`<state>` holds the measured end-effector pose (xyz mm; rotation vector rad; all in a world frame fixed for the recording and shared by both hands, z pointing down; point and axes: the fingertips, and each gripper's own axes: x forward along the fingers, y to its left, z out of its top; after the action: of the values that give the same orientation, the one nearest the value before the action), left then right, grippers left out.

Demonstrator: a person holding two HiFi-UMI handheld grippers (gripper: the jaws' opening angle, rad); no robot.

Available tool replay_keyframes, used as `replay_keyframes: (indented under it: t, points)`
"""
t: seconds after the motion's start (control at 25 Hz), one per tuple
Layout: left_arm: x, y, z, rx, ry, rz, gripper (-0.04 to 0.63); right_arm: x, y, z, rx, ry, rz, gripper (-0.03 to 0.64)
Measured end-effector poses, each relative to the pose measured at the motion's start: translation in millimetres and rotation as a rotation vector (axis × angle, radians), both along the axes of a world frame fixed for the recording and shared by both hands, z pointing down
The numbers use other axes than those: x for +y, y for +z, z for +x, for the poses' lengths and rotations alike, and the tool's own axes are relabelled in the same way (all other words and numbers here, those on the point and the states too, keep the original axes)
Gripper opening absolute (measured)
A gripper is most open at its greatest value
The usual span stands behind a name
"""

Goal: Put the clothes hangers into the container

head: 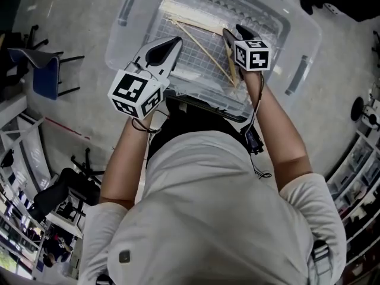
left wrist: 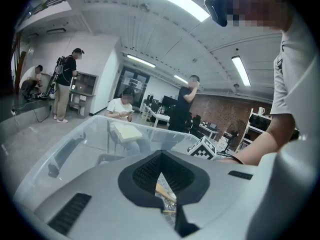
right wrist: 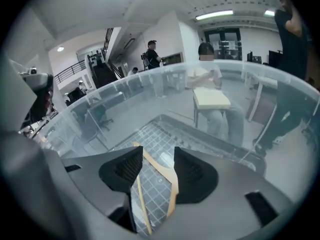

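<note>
One clear container sits on the grey concrete floor. In it lie what look like two wooden hangers, though they overlap, so your count may differ. They rest on its gridded bottom. Your left gripper has its fingers clenched together on nothing, above the near rim. Your right gripper hovers over the hangers, fingers released and empty. One blue chair stands left of the container, and shelving lines the room's edges.

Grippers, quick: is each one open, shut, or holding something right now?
Left gripper: shut, holding nothing.
Right gripper: open, empty; the wooden hanger lies in the container beneath it.
</note>
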<state>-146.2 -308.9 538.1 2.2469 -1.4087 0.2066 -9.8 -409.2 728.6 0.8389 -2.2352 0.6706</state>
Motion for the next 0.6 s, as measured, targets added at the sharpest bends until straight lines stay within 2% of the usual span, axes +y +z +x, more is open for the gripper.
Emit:
replay_keyframes:
  t: [0.16,0.4,0.6]
  points:
    - [17.1,-23.1,13.3,0.004,0.017,0.019,0.015,16.0,-70.3,6.7,-0.06,-0.011,0.115,0.156]
    - [34.7,-43.8,-7.6,0.0,0.041,0.059,0.015,42.6,-147.5,-17.8,-0.11,-0.045,0.291,0.059]
    - [58.0,-68.8,-16.8,0.005,0.068,0.112,0.015,80.6,-203.2,-33.2,-0.162,-0.075,0.416,0.023]
